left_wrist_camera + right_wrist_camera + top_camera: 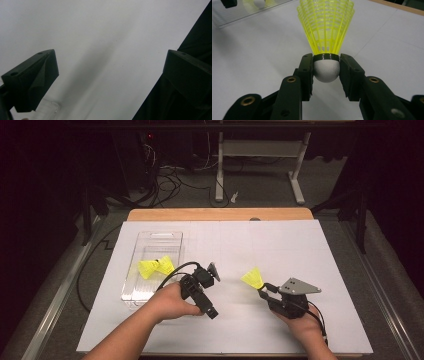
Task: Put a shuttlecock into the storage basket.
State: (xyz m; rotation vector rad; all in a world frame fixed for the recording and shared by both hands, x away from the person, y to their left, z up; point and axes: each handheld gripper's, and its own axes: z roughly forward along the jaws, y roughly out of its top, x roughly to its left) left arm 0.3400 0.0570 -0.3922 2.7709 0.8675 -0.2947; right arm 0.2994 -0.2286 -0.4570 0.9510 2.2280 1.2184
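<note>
High view, items as I read them from my station. White sheet (280,250): covers the table, wooden edge (220,214) showing at 12 o'clock. Clear plastic box (152,265): lies at about 9 o'clock of the sheet's middle, with yellow shuttlecocks (156,266) inside it. I count two, though they overlap and I cannot be sure. Left gripper (214,311): held just at 3 o'clock of the box, its cable (170,275) looping over the box's near corner. It sits between the box and my right hand's load. Right gripper (262,291): at about 5 o'clock of the sheet's middle, grey plate on top.

Held shuttlecock (253,278): in the right gripper, above the open sheet, well apart from the box, yellow skirt pointing toward 11 o'clock away from the hand.

Right gripper view: the two pads (307,72) are clenched on the white cork (325,71), one on each side, touching it just below the black band; the skirt stands clear beyond the tips.

Left gripper view: jaws spread wide apart, nothing between them but bare sheet; a bit of the clear box shows at 7 o'clock.
</note>
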